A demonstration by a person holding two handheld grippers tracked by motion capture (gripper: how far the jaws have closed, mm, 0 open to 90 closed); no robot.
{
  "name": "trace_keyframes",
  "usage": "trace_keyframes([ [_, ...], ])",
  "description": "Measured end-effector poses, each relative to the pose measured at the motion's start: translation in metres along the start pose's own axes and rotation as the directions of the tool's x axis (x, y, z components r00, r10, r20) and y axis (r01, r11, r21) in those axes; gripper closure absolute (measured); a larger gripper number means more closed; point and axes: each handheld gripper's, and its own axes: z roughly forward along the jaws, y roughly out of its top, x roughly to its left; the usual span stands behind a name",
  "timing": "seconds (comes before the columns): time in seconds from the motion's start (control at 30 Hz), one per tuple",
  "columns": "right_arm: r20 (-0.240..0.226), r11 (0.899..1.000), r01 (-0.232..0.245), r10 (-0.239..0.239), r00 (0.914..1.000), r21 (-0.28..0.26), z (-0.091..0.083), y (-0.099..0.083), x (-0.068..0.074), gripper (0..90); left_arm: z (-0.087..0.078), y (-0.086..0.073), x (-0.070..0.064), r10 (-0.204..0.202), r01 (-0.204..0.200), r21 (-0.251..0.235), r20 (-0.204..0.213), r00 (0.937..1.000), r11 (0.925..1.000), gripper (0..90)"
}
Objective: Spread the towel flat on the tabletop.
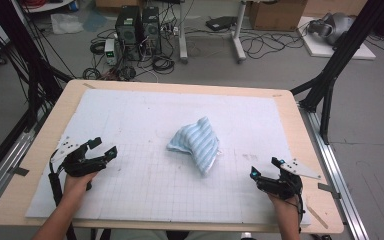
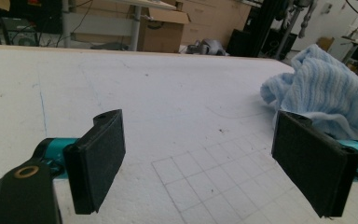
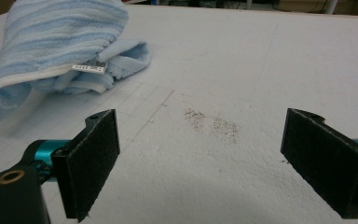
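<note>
From above we see one crumpled, ribbed blue-striped towel mid-mat on the white gridded foam mat, between our left gripper and right gripper.

Left gripper view: two felt-faced jaws spread wide, empty; towel at right.

Right gripper view: jaws likewise apart, empty; one small label on the towel.

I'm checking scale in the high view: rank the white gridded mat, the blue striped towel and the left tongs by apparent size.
1. White gridded foam mat, largest by far.
2. Crumpled blue striped towel.
3. Black left tongs, smallest, though they look close to the towel in size.
</note>
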Motion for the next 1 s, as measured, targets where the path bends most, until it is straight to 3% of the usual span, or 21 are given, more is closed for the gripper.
trace_keyframes([
  [0.17,-0.003,1.000,0.010,-0.010,0.9999,-0.011,-0.002,0.000,0.002,10.7,-0.006,0.000,0.002,-0.028,0.028,-0.014,0.001,0.9996,0.9995,18.0],
  [0.3,-0.012,0.999,-0.029,0.029,0.9995,0.023,0.001,0.002,0.001,10.7,-0.006,0.002,0.004,-0.063,0.064,-0.005,0.034,0.9974,0.9980,18.6],
  [0.37,-0.021,0.999,-0.047,0.047,0.9987,0.024,0.003,0.004,0.001,10.8,-0.006,0.004,0.002,-0.057,0.057,-0.014,0.040,0.9976,0.9982,16.4],
  [0.4,-0.039,0.996,-0.093,0.093,0.9949,0.020,0.003,0.006,0.001,10.8,-0.006,0.005,0.002,-0.053,0.054,-0.011,0.056,0.9970,0.9985,16.1],
  [0.47,-0.057,0.992,-0.126,0.127,0.9903,0.009,0.004,0.007,0.002,10.8,-0.006,0.005,0.001,-0.048,0.048,0.001,0.085,0.9952,0.9988,16.2],
  [0.57,-0.073,0.992,-0.127,0.127,0.9892,0.008,0.006,0.009,0.003,10.7,-0.004,0.005,0.002,-0.034,0.032,0.020,0.101,0.9943,0.9993,16.1],
  [0.73,-0.132,0.995,-0.102,0.103,0.9859,0.014,0.009,0.017,0.014,10.7,-0.004,0.004,0.000,-0.026,0.023,0.022,0.119,0.9925,0.9995,16.1],
  [0.77,-0.164,0.994,-0.110,0.109,0.9804,0.006,0.011,0.024,0.023,10.7,-0.004,0.004,-0.001,-0.023,0.021,0.023,0.119,0.9926,0.9995,16.9],
  [0.87,-0.202,0.997,-0.078,0.077,0.9763,0.002,0.015,0.035,0.041,10.6,-0.006,0.004,-0.003,-0.009,0.006,0.026,0.110,0.9938,0.9996,16.9],
  [0.9,-0.202,0.997,-0.078,0.077,0.9763,0.002,0.015,0.035,0.041,10.6,-0.006,0.004,-0.003,-0.009,0.006,0.026,0.110,0.9938,0.9996,16.9],
  [0.93,-0.237,1.000,-0.027,0.026,0.9712,-0.001,0.021,0.042,0.054,10.6,-0.006,0.003,-0.003,-0.013,0.009,0.030,0.112,0.9936,0.9995,16.9],
  [1.0,-0.263,1.000,0.019,-0.017,0.9645,0.007,0.028,0.047,0.066,10.6,-0.006,0.003,-0.004,-0.021,0.017,0.031,0.117,0.9929,0.9994,16.9],
])
